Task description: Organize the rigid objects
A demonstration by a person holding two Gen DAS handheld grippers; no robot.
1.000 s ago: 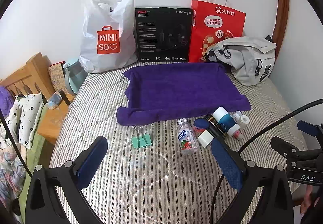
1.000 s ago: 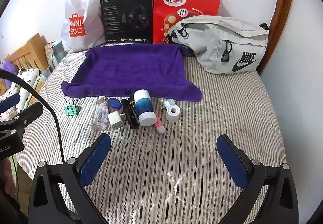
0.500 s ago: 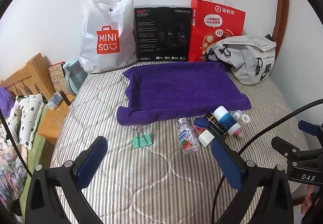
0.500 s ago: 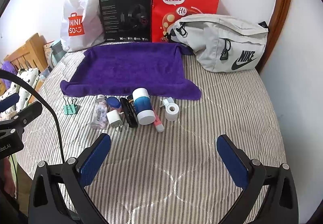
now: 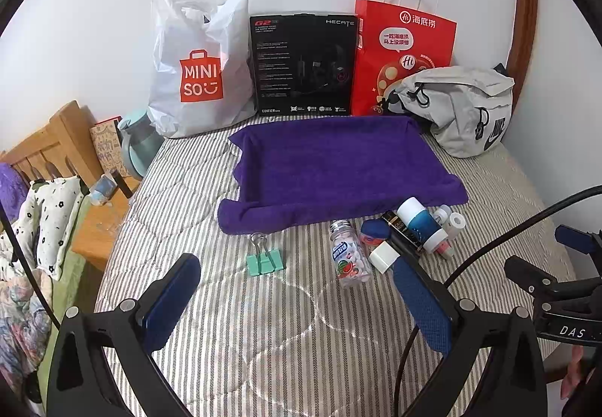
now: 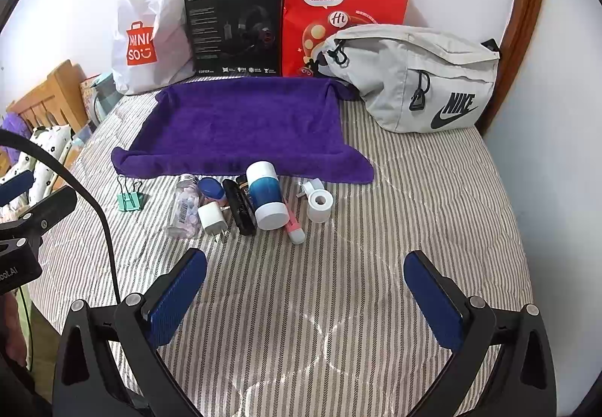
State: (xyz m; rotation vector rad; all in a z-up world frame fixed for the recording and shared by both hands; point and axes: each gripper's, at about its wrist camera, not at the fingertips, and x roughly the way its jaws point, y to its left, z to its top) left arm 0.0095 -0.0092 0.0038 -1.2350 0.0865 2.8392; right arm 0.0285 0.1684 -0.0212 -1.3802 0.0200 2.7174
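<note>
A purple towel (image 5: pixel 338 169) (image 6: pixel 244 123) lies spread on the striped bed. Along its near edge sits a row of small items: a green binder clip (image 5: pixel 263 261) (image 6: pixel 129 199), a clear candy bottle (image 5: pixel 348 255) (image 6: pixel 184 206), a white plug (image 6: pixel 210 216), a black tube (image 6: pixel 239 204), a blue-and-white cylinder (image 6: pixel 265 193) (image 5: pixel 421 223), a pink stick (image 6: pixel 293 227) and a white tape roll (image 6: pixel 320 204). My left gripper (image 5: pixel 297 300) hangs open just short of the clip and bottle. My right gripper (image 6: pixel 304 296) is open too, near side of the row, nothing between its fingers.
Against the back wall stand a white Miniso bag (image 5: pixel 195 71), a black headset box (image 5: pixel 304 63) and a red paper bag (image 5: pixel 399 52). A grey Nike waist bag (image 6: pixel 421 82) lies at the back right. A wooden bedside stand (image 5: pixel 98 225) is off the bed's left edge.
Both views have crept slightly forward toward the row of items. Nothing on the bed has moved, and both grippers remain open.
</note>
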